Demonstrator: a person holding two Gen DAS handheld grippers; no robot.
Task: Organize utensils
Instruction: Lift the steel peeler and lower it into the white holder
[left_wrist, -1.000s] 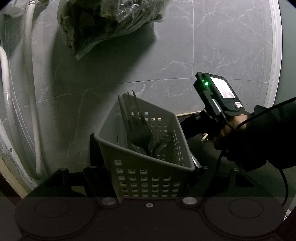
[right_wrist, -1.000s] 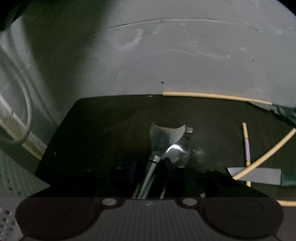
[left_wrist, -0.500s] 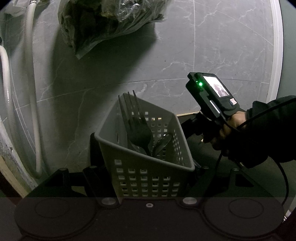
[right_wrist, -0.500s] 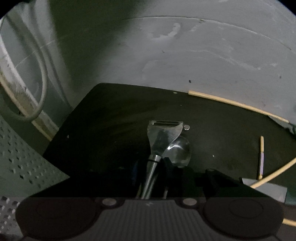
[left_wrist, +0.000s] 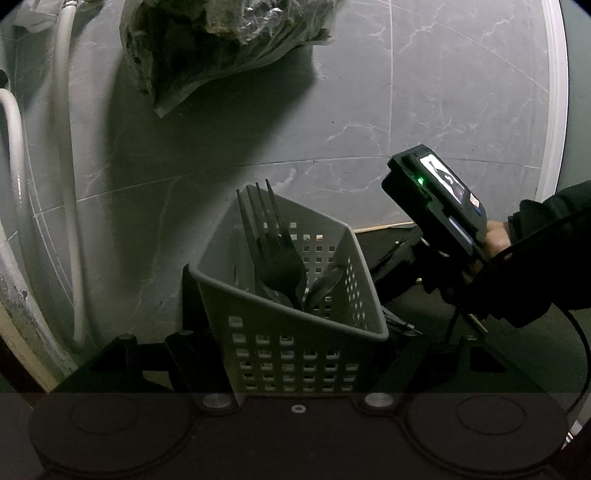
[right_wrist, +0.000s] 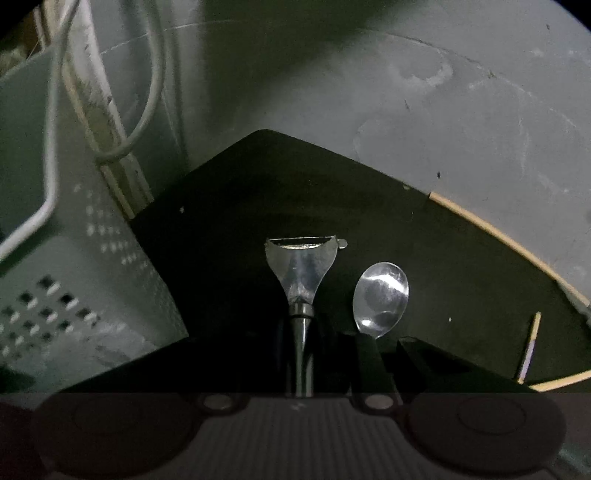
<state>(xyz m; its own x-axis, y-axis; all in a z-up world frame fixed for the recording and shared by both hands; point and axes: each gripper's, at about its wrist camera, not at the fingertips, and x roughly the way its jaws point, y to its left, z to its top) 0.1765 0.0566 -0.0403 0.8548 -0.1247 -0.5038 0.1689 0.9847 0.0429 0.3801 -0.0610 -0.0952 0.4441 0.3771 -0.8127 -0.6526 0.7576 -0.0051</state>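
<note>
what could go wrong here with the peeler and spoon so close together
1. The right gripper is closing its jaws on the peeler handle. The spoon sits right beside it and might get dragged along or drop onto the black mat.
2. The basket in the left gripper already has forks sticking up, so the peeler could snag on them going in.

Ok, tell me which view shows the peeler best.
The right wrist view: the peeler sits centre frame, its handle between the closing right gripper fingers, beside the spoon. The left wrist view does not show it.
</note>
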